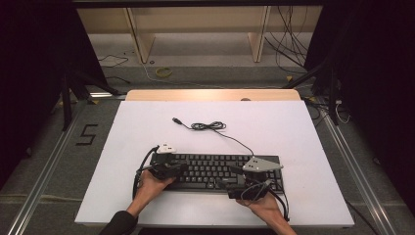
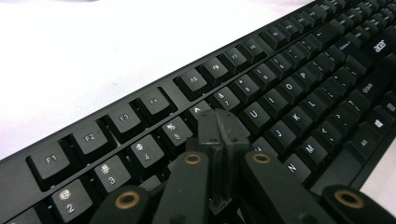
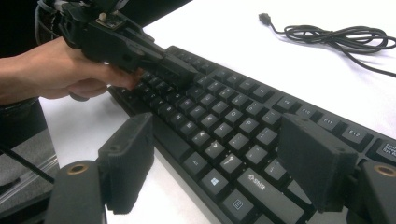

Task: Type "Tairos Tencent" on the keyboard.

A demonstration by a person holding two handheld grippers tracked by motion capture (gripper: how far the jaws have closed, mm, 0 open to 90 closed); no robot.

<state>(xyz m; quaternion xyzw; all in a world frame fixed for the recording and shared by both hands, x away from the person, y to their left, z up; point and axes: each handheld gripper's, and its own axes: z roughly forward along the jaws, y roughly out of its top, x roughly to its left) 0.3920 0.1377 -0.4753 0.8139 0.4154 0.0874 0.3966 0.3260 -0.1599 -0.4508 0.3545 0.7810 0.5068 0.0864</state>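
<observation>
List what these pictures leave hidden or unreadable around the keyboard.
- Left gripper view: the keys under the shut left tool are covered by its jaws, so which key it touches is unclear.
- Right gripper view: the keyboard's right end is cut off by the frame edge and the open right tool.
- High view: key legends are too small; the cable's plug type is unreadable.

left gripper (image 2: 219, 126) jaws pressed together, right gripper (image 3: 219, 163) jaws wide apart

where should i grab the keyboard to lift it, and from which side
Probably by the near long edge of the keyboard, coming in low from the person's side. It lies flat and thin, so open jaws can straddle that edge; the right gripper already stands open there.
</observation>
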